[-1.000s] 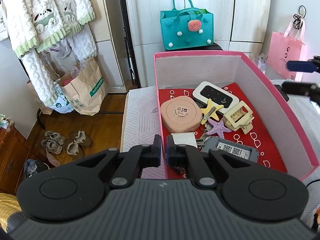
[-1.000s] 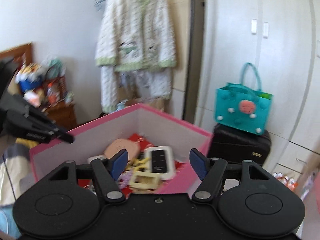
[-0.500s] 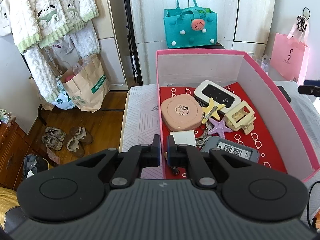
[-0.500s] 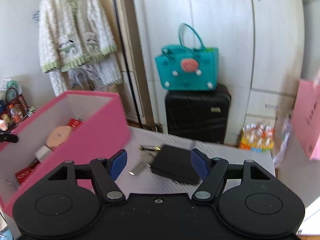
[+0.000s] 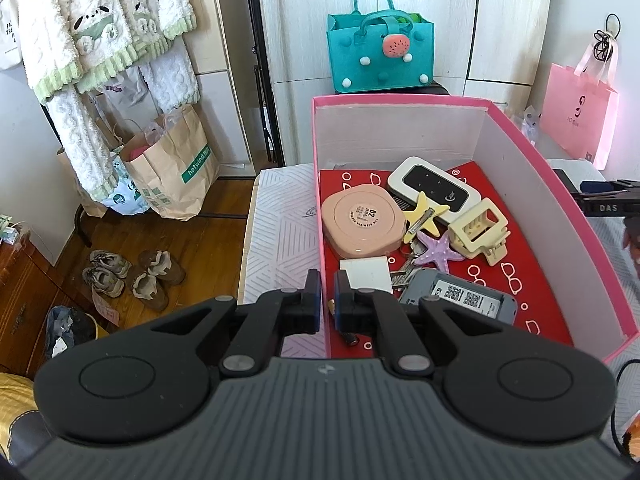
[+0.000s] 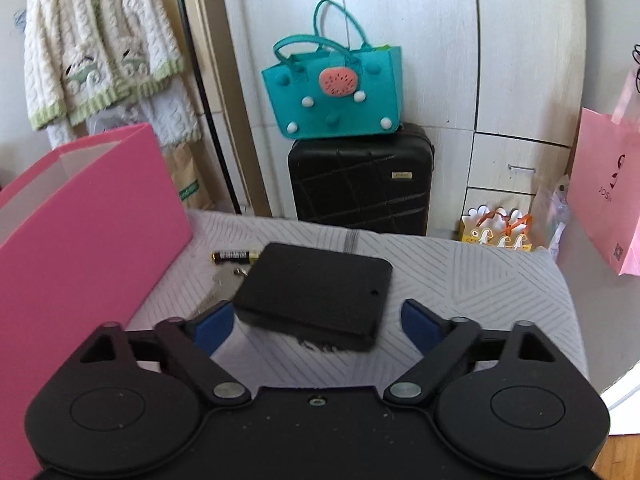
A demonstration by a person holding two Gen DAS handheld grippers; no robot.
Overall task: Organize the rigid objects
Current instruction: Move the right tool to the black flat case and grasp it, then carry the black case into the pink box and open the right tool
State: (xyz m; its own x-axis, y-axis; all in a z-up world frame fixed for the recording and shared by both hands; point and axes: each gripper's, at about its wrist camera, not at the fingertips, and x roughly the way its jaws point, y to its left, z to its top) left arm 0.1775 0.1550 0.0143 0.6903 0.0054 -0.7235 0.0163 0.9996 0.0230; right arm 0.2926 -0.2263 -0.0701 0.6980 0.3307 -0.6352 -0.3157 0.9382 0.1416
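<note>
Hiding keys [image 6: 224,285], black case [image 6: 316,294] overlaps.

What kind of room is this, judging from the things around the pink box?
Most likely a bedroom at home. A knitted cardigan hangs beside tall wardrobe doors, a black suitcase stands against them, and worn shoes lie on the wooden floor.

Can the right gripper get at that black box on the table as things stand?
Probably yes. The right gripper is open, the black box lies flat just ahead between its jaws, and nothing covers it.
</note>
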